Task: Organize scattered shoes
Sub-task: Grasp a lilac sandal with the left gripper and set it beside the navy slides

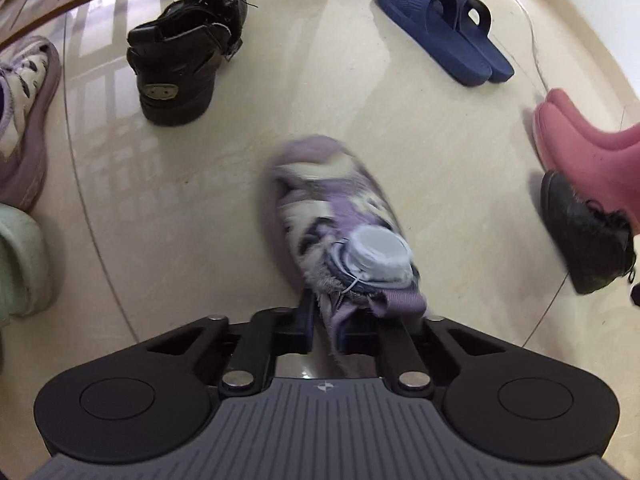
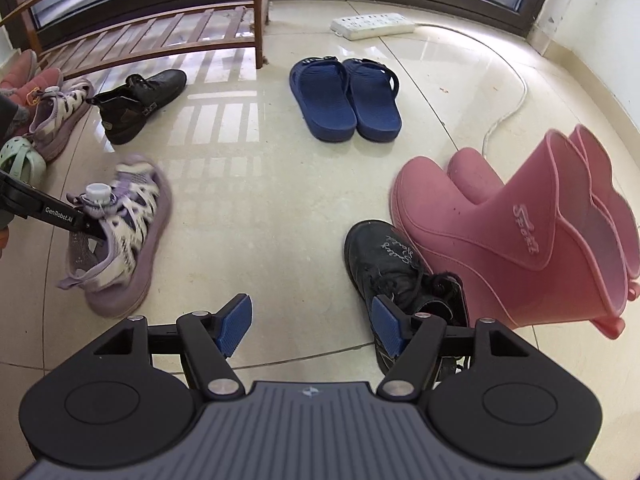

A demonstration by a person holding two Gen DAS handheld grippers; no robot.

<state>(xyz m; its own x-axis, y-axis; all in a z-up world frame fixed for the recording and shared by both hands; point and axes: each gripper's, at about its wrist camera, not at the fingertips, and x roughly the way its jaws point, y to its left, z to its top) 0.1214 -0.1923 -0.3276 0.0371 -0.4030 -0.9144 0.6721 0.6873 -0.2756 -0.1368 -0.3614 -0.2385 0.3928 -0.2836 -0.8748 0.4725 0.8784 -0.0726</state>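
Left wrist view: blurred purple-and-white sneaker (image 1: 336, 216) with white dial.

My left gripper (image 1: 326, 330) pinched the heel of a purple-and-white sneaker (image 2: 120, 232), blurred, sole on the floor. Relative to it, blue slippers (image 2: 346, 98) lay far right, pink boots (image 2: 520, 232) right, upright.

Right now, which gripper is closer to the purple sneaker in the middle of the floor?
Left. The left gripper is shut on the purple sneaker's heel end. The right gripper hangs open off to the side, by the black shoe.
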